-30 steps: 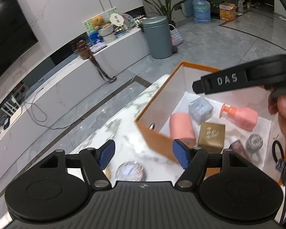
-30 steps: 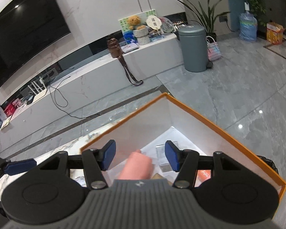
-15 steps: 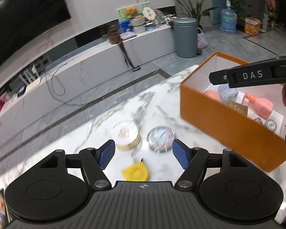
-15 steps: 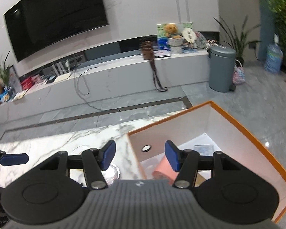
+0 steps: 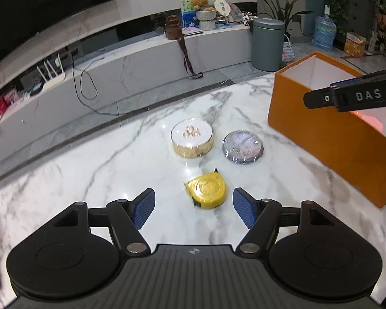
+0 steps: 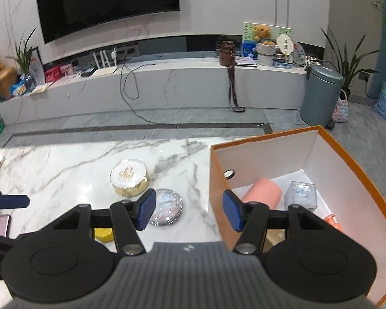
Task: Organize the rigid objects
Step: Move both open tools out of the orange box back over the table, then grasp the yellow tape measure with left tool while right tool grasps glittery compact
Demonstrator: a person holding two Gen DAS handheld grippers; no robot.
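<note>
- Left gripper [image 5: 194, 207]: jaws apart, empty, lined up just short of the yellow tape measure [image 5: 206, 189], judged the next pick.
- Right gripper [image 6: 189, 210]: jaws apart, empty, over the orange box [image 6: 357, 166] wall.
- Tape measure lies flat on the marble table [image 5: 103, 170]; tab points away, toward 2 round tins.
- Pink cylinder [image 6: 262, 190] lies in the box, long axis diagonal.

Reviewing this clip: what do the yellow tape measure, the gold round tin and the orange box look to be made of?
Yellow tape measure: glossy moulded plastic, going by its sheen. Gold round tin: probably metal sides with a clear plastic lid; it shows bright reflections. Orange box: matte cardboard, with flat thin walls and a white inside.
</note>
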